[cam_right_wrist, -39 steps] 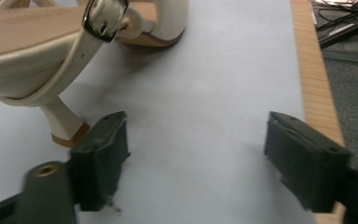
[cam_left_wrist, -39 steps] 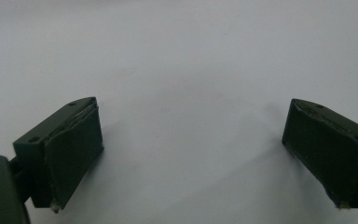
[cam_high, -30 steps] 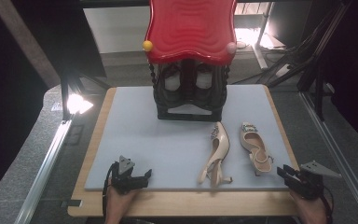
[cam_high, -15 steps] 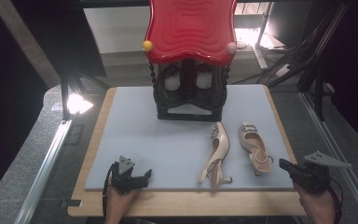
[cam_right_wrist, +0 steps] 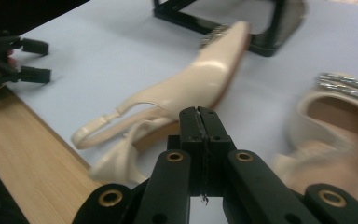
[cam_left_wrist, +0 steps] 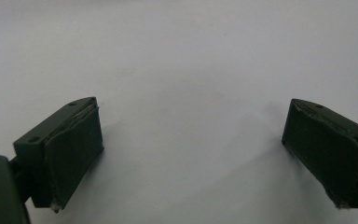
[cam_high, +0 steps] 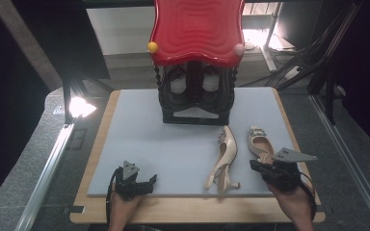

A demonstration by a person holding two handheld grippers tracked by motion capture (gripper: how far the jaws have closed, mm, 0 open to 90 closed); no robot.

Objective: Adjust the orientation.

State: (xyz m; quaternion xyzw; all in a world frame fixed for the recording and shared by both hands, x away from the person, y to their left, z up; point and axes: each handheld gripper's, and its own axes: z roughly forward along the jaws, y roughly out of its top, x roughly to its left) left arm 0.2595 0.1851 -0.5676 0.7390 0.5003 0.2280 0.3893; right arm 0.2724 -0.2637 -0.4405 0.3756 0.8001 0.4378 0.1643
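Beside the upright shoe (cam_high: pixel 259 144), right gripper (cam_high: pixel 256 166) hovers closed.

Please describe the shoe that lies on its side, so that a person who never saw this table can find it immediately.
Start at the black rack under the red top at the far edge of the grey mat. In front of its right corner lie two beige slingback shoes. The wanted shoe is the left one, tipped on its side, while the upright shoe shows its insole.

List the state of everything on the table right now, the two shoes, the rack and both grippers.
left gripper: open, nothing between its jaws, low over the grey mat.
right gripper: shut, holding nothing.
left shoe: tipped on its side.
right shoe: upright on its sole.
black rack: standing, red lid on top.
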